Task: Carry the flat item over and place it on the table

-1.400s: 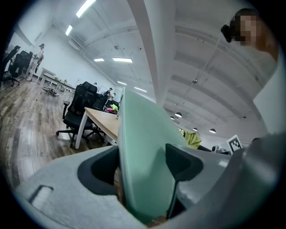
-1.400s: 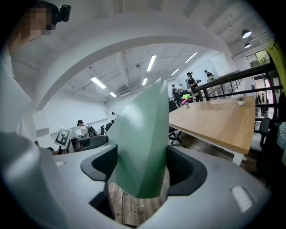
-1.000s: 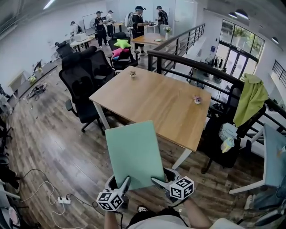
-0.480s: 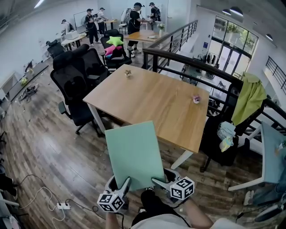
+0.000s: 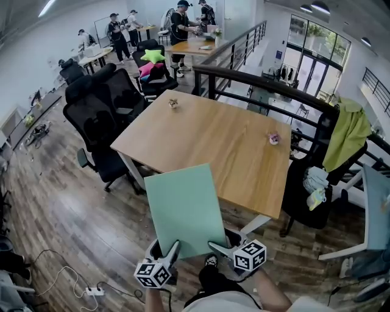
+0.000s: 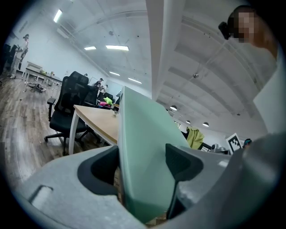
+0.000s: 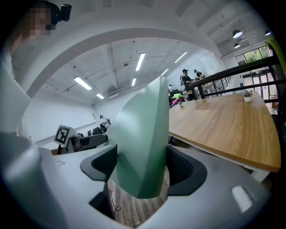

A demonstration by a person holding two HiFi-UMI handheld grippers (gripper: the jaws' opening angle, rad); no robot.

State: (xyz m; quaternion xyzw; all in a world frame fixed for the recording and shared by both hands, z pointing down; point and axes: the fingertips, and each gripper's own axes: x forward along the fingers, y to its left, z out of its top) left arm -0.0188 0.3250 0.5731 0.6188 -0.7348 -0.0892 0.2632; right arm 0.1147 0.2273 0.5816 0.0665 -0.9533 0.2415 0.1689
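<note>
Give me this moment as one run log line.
step: carry | left gripper: shut on green board | right gripper: shut on green board | green board: held up, not yet on wooden table

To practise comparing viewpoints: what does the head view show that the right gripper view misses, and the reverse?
Head view only: the green board as a whole rectangle, the right gripper from outside, a power strip on the floor. Right gripper view only: its pads pressed on the board's corner, and the camera on the person's head. Both: the green board, the wooden table, the black railing, the left gripper.
</note>
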